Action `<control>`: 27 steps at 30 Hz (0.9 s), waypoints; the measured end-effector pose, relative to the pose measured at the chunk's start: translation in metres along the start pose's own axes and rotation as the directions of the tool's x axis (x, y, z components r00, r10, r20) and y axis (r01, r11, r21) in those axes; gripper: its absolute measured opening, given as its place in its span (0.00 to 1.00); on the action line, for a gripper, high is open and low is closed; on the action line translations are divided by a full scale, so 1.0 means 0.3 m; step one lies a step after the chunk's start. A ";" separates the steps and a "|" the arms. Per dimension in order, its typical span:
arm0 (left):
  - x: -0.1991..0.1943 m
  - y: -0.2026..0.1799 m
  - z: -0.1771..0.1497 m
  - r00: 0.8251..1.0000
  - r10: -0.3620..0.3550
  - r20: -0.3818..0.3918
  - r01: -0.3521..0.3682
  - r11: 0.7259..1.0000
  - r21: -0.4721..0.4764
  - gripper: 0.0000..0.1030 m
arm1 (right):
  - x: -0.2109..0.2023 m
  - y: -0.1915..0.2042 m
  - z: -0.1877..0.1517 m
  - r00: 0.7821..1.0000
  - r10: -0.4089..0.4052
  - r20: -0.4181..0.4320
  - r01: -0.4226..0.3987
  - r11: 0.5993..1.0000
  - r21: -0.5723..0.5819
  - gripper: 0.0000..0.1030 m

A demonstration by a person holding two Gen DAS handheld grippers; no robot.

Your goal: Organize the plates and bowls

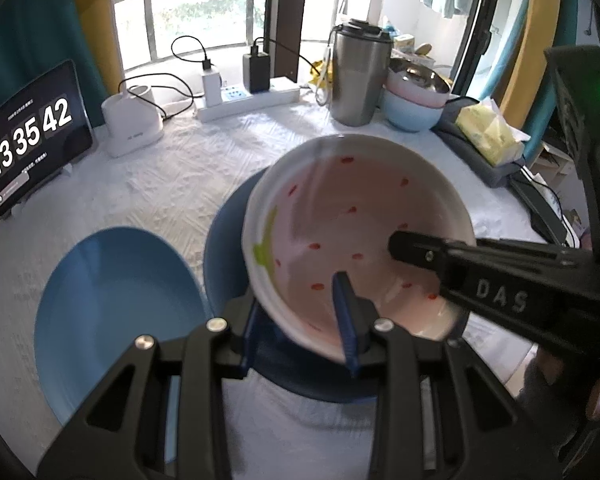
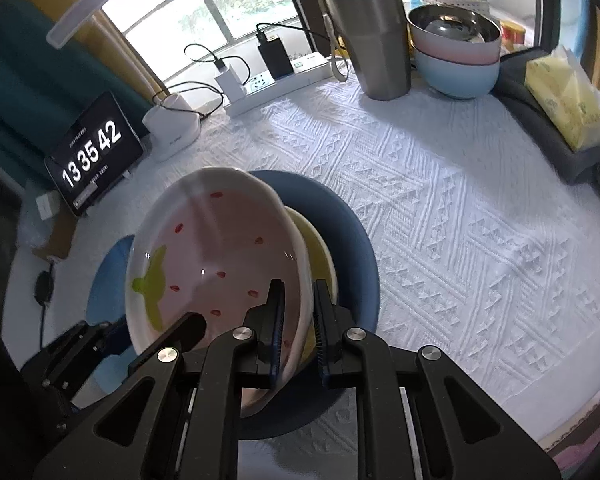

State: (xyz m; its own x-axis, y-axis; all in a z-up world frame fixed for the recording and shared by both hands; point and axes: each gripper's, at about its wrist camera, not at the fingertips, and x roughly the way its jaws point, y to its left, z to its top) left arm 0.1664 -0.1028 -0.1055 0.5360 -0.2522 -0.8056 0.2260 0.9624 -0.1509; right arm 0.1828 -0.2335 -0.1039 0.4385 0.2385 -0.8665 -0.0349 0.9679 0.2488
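- The left gripper (image 1: 300,320) clamps its blue-padded fingers on the near rim of the strawberry plate (image 1: 356,232), one finger inside the plate and one under it.
- The right gripper (image 2: 298,320) pinches the same plate's rim with its jaws narrow, one pad on the pink face and the other behind the rim.
- Held by both, the strawberry plate is tilted above the dark blue plate (image 2: 356,240), which lies on the white tablecloth (image 2: 460,220) near the table's front edge.
- In the right wrist view a yellow plate (image 2: 320,256) shows just behind the strawberry plate, on the dark blue one; whether the two touch cannot be told.
- A light blue plate (image 1: 116,304) lies flat just beside the dark blue plate, toward the table's left edge.
- A tablet (image 1: 32,136) showing a clock leans at the left edge, with a white container (image 1: 132,124) beside it.
- Along the far edge sits a power strip (image 1: 248,100) with chargers plugged in.
- At the far right corner stands a steel tumbler (image 1: 360,76), then stacked bowls (image 1: 414,96): a blue one, a pink one and a metal one on top.
- A yellow tissue pack (image 1: 488,132) rests on a dark bag at the right edge.
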 end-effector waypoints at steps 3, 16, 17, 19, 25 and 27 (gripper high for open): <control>0.005 0.008 -0.004 1.000 0.006 -0.001 -0.006 1.000 0.002 0.34 | 0.009 0.026 -0.005 0.999 -0.044 0.005 0.044 0.998 -0.044 0.15; -0.014 0.046 0.008 0.999 0.016 0.033 -0.016 1.000 -0.001 0.35 | 0.002 0.040 0.005 0.996 -0.087 0.020 0.088 0.995 -0.046 0.16; -0.013 0.049 0.007 0.999 0.015 0.032 -0.015 1.000 -0.002 0.35 | 0.002 0.042 0.004 0.996 -0.092 0.021 0.093 0.995 -0.047 0.16; -0.013 0.051 0.005 0.999 0.011 0.033 -0.011 1.000 -0.001 0.35 | 0.004 0.043 0.006 0.995 -0.098 0.021 0.099 0.994 -0.050 0.17; -0.019 0.058 0.001 0.999 -0.001 0.038 0.001 1.000 0.000 0.35 | 0.008 0.061 0.009 0.995 -0.100 0.021 0.101 0.991 -0.083 0.26; -0.019 0.060 0.001 0.999 -0.004 0.038 0.004 1.000 0.000 0.35 | 0.009 0.071 0.009 0.995 -0.101 0.024 0.103 0.990 -0.101 0.30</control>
State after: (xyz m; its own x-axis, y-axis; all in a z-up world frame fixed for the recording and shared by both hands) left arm 0.1675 -0.0840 -0.1035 0.5657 -0.2601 -0.7825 0.2281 0.9613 -0.1546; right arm 0.1855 -0.2124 -0.0997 0.4614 0.1375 -0.8765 -0.0803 0.9903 0.1131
